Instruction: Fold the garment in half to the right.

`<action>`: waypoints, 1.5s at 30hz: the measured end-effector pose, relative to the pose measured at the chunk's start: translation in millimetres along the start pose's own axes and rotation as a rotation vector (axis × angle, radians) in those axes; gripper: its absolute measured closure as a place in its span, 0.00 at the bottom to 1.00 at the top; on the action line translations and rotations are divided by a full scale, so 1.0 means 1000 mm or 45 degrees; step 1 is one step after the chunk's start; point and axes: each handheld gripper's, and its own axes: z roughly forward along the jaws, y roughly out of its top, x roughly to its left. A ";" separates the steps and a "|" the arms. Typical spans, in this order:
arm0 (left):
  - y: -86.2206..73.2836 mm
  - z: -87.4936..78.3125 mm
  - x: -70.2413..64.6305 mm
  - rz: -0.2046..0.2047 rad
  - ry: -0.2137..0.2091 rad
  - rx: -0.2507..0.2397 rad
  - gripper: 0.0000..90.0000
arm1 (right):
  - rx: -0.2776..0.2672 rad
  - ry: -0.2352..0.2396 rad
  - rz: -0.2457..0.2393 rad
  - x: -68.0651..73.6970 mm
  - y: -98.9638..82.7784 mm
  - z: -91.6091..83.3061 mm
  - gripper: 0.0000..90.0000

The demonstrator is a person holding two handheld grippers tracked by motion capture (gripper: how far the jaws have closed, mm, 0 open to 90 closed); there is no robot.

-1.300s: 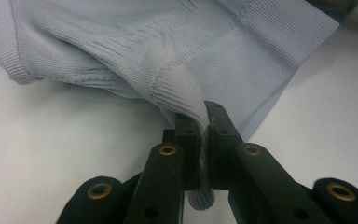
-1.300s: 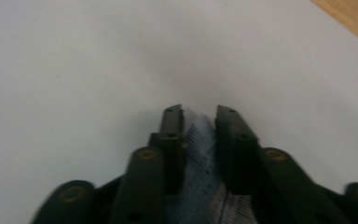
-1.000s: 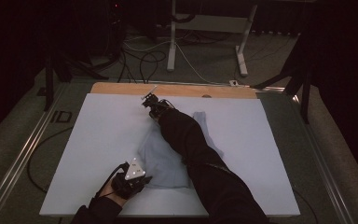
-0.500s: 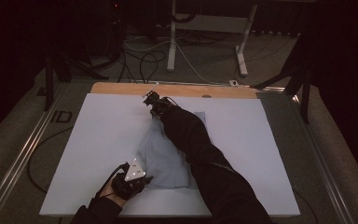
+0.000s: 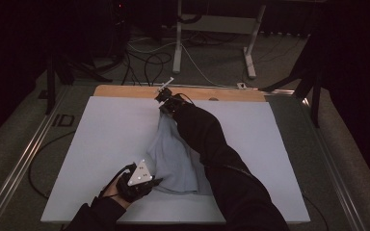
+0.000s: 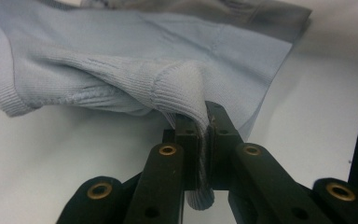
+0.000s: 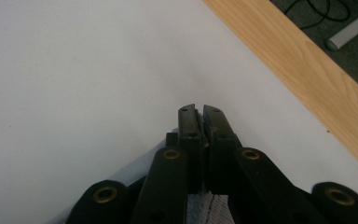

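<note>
**Pale blue knit garment held at both ends over the white surface**

A dark room with cables on a grey floor [image 5: 139, 62] and the legs of a white stand [image 5: 178, 43] lies behind a white surface [image 5: 101, 144] that has a strip of light wood [image 5: 125, 91] along its far edge. The landmark here is a pale blue knit garment [image 5: 173, 159], which lies in the middle of the surface and stretches from its near part toward the wooden strip.

At the garment's near corner, on the person's left, the left claw [image 5: 156, 182] is closed tight on the cloth. The left gripper view shows its jaws [image 6: 204, 140] pinching a ribbed hem, with a fold of fabric squeezed between the pads and a little end of it hanging below them. From that pinch the rest of the garment spreads away, flat in places and rumpled near the hem.

At the garment's far end, near the wooden strip, the right claw [image 5: 164, 98] is closed on the cloth as well. In the right gripper view the jaws [image 7: 199, 126] stand pressed together with a thin edge of blue fabric caught between them, and the cloth trails back under the gripper. The person's dark sleeve [image 5: 207, 144] lies across the garment's right side.
</note>
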 end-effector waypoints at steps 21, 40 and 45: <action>0.046 0.014 0.002 0.191 -0.181 0.038 0.97 | -0.130 0.032 0.034 -0.032 -0.025 -0.045 0.97; 0.072 0.046 -0.008 0.334 -0.342 -0.019 0.96 | -0.220 0.048 0.095 -0.065 -0.072 -0.074 0.97; 0.079 0.058 -0.009 0.340 -0.401 -0.030 0.96 | -0.250 0.061 0.085 -0.073 -0.079 -0.080 0.97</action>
